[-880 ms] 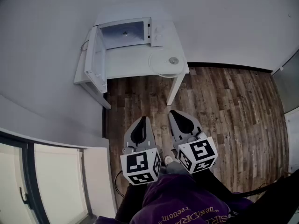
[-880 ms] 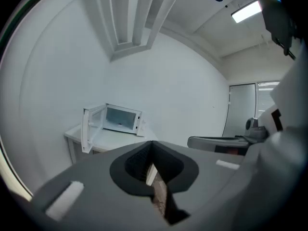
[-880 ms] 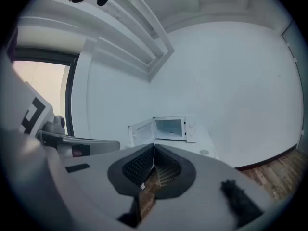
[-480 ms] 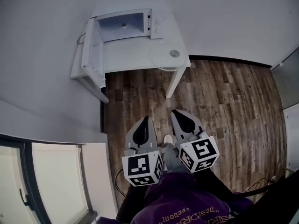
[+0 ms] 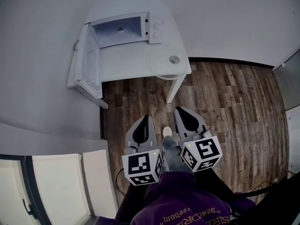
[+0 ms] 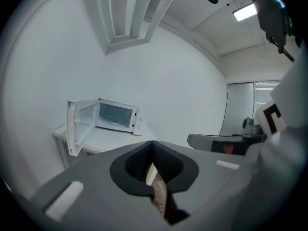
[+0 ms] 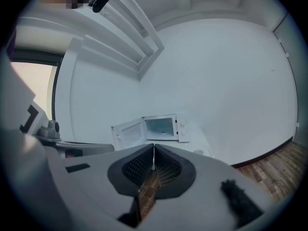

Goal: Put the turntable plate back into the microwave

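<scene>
Head view, plate: turntable plate (image 5: 164,64) lies flat on the white table (image 5: 123,60), just right of the microwave (image 5: 122,28), not inside it.
Head view, microwave: door (image 5: 88,64) stands open to the left; the cavity looks empty.
Head view, claws: left gripper (image 5: 143,121) and right gripper (image 5: 180,111) hang side by side over the wooden floor (image 5: 225,107), well apart from the table.
Head view, direction: plate lies ahead and slightly toward the right gripper's side, so that one seems nearer.
Left gripper view: jaws pressed together, nothing between them; microwave ahead-left.
Right gripper view: jaws together, empty; microwave straight ahead.
Coming move, my judgement: walk closer, open a claw, take the rim.
</scene>
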The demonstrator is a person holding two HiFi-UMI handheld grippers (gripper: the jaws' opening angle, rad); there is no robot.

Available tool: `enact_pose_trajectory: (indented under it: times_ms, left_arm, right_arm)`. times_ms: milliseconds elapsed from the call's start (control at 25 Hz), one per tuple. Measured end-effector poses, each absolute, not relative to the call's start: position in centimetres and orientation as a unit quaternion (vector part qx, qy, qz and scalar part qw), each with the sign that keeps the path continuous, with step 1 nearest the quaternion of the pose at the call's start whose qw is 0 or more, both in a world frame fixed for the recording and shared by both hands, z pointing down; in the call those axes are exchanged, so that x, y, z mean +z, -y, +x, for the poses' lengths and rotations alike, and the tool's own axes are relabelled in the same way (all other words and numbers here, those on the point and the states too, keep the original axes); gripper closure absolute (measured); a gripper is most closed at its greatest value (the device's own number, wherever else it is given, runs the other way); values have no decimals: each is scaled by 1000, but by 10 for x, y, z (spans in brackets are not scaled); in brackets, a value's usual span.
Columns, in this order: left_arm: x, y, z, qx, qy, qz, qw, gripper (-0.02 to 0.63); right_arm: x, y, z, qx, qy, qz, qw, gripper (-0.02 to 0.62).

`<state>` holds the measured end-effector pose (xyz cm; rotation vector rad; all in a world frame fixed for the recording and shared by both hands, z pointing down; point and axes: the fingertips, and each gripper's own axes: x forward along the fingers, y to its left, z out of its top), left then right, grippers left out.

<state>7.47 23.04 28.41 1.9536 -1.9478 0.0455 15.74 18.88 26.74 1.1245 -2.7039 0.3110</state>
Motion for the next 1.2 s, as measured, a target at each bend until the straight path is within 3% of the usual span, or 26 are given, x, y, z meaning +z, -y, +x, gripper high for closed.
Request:
enact_pose_trajectory:
  times_ms: [560,1200]
  left_arm:
    - [288,-105,75,56,696,688,198,601]
    - [316,7,79,85,703,670,222,601]
  right_arm:
    - [274,-56,166,140,909,382,94,584]
    - [305,57,168,157,914,350,132,584]
